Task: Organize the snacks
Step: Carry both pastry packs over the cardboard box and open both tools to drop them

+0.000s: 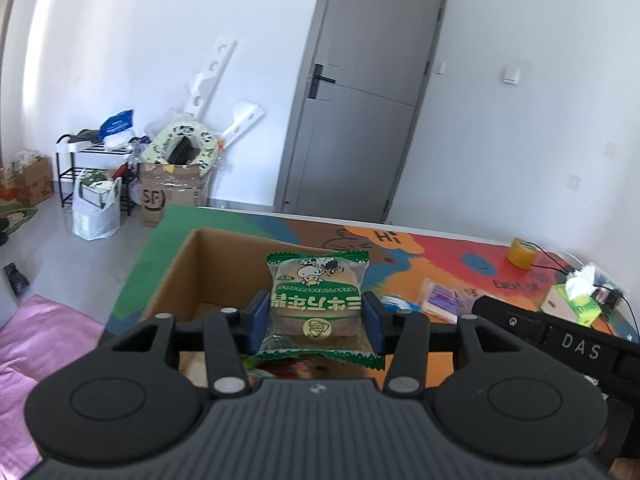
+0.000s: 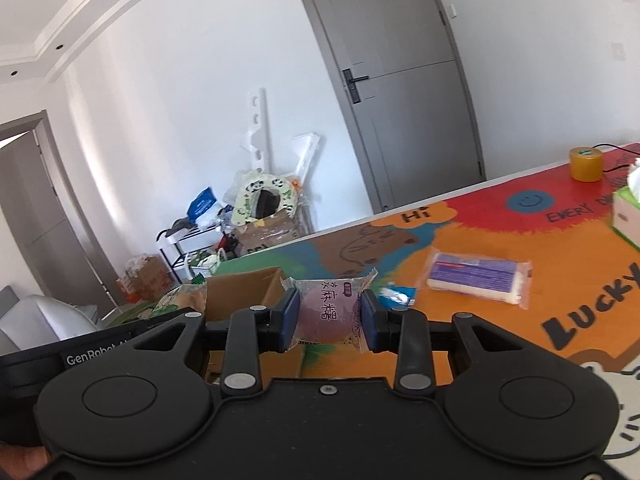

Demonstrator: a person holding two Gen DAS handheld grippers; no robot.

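Pinching from both sides, the blue pads (image 1: 258, 322) of the left gripper (image 1: 316, 320) hold a green snack packet (image 1: 318, 300) by its edges; the packet stands upright between them, with a brown cake visible inside, and it hangs above the open cardboard box (image 1: 200, 268), near the box's right side. In the right wrist view the pads (image 2: 290, 320) of the right gripper (image 2: 330, 320) are closed on a purple snack packet (image 2: 328, 314) in the same way; this packet is in the air over the colourful table mat (image 2: 500, 336), just to the right of the box (image 2: 244, 292).

Judging from this, the step in hand is the carrying of two snacks to the box, one in each gripper; neither is released yet. The next move, I think, calls for lowering the green packet into the box and then letting the pads part, so that it does not catch on the wall; the purple packet must first travel left over the rim.

On the mat other snacks wait: a flat purple-and-white packet (image 2: 476, 282) well apart to the right, and a small blue wrapper (image 2: 396, 294) just beside the right gripper. A tissue box (image 1: 572, 300) and a roll of tape (image 1: 522, 254) stand further back, out of the path.
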